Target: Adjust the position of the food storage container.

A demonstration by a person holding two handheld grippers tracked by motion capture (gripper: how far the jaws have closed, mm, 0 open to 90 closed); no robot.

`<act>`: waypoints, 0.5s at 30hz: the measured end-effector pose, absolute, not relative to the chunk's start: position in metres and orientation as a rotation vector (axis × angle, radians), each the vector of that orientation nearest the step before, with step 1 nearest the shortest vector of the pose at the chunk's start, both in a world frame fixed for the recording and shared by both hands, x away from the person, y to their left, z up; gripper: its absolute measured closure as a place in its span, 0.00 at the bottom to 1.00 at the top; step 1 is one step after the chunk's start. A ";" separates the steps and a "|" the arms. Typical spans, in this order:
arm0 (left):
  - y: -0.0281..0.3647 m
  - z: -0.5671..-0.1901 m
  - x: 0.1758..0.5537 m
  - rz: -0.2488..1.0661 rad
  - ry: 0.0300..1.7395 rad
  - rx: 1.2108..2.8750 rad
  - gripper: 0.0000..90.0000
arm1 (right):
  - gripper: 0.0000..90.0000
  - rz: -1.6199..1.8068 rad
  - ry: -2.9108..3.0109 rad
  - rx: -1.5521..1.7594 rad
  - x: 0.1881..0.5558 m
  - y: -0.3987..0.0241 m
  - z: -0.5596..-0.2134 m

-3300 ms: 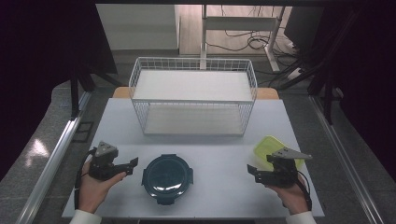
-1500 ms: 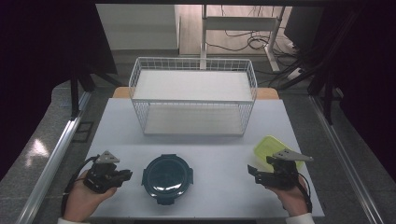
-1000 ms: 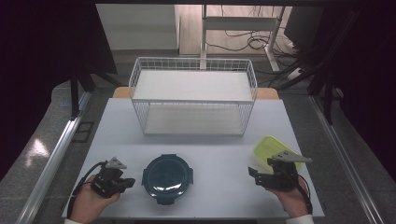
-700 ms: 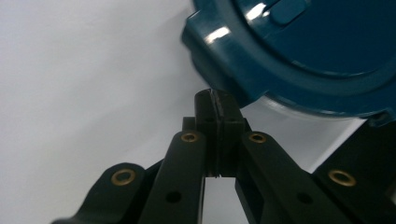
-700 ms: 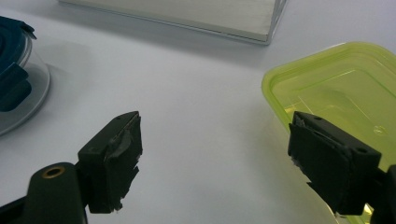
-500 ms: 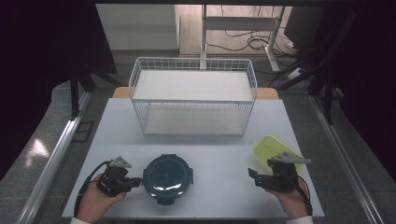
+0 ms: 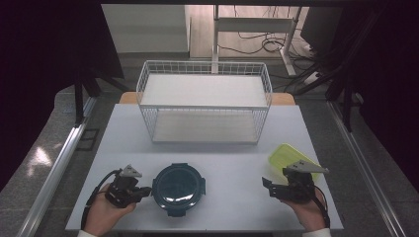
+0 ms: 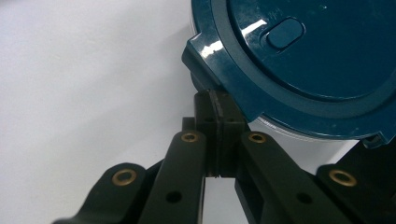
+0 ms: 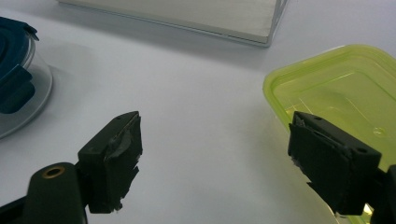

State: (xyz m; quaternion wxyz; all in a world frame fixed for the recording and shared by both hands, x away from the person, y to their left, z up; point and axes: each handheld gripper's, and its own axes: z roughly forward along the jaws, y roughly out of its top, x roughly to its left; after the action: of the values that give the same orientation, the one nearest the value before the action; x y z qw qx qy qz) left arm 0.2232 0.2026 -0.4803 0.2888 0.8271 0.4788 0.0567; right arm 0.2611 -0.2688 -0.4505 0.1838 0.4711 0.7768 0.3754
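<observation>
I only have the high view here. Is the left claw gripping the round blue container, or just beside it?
Observer: Just beside it. The left claw is shut with nothing between its jaws, its tip against a latch tab of the blue lid.
Operator: And the right claw?
Observer: The right claw is open, with bare table between its jaws.
Operator: Does it touch the green container?
Observer: One jaw overlaps the green container in the right gripper view; contact can't be told.

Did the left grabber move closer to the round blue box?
Yes. The left gripper slid right across the white table and now sits shut, against the edge of the round blue container, which stayed put.
</observation>
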 end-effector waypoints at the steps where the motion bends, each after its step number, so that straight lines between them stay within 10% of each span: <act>1: 0.201 -0.480 0.223 0.153 1.278 2.209 1.00 | 0.20 1.059 2.190 1.329 0.261 -0.269 -0.451; 15: 0.176 -0.479 0.228 0.130 1.243 2.223 1.00 | 0.20 1.061 2.192 1.330 0.263 -0.267 -0.451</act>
State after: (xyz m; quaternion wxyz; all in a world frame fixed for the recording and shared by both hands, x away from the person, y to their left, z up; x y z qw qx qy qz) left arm 0.2284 0.1761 -0.4790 0.2913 0.8339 0.4662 0.0487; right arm 0.2625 -0.2674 -0.4508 0.1823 0.4713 0.7767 0.3761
